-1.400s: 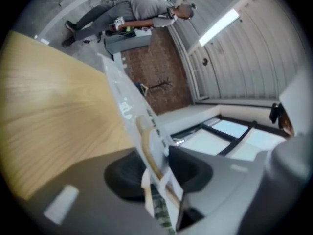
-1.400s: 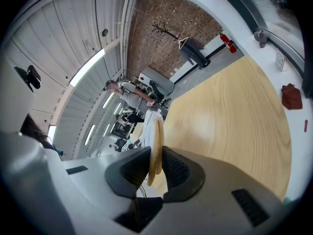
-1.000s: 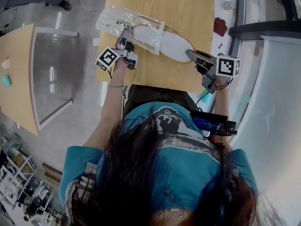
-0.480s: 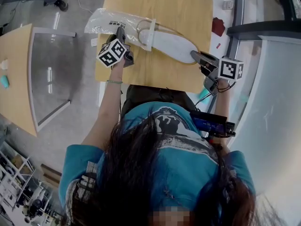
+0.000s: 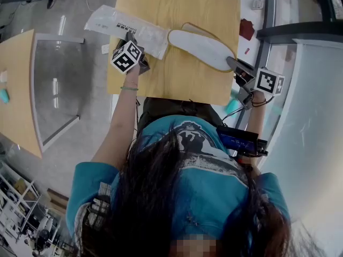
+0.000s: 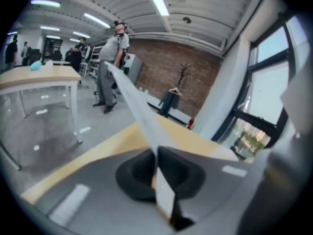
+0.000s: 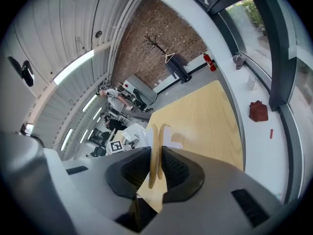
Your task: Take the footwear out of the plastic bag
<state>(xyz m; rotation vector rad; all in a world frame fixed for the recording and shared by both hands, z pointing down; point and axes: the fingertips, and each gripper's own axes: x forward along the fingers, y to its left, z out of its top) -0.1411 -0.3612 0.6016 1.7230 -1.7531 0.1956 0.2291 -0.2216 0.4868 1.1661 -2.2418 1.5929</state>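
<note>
A clear plastic bag (image 5: 122, 24) with printed labels hangs off the wooden table's (image 5: 177, 79) far left corner. My left gripper (image 5: 135, 40) is shut on its near edge, and the bag's thin sheet (image 6: 138, 106) runs out from between the pads. The flat white footwear (image 5: 201, 48) with a tan rim lies bare on the table, its far end right at the bag's mouth. My right gripper (image 5: 236, 65) holds its other end. Its jaws are closing, with the two thin tan-edged soles (image 7: 155, 148) pressed between the pads.
A dark red object (image 5: 246, 30) lies on the white sill right of the table, beside a window frame. A second wooden table (image 5: 16, 95) stands at the left across a grey floor. People (image 6: 111, 65) stand far off in the room.
My left gripper has pulled the bag away to the left, off the footwear, which now lies uncovered. My right gripper has shifted slightly right with the footwear's end in it.
</note>
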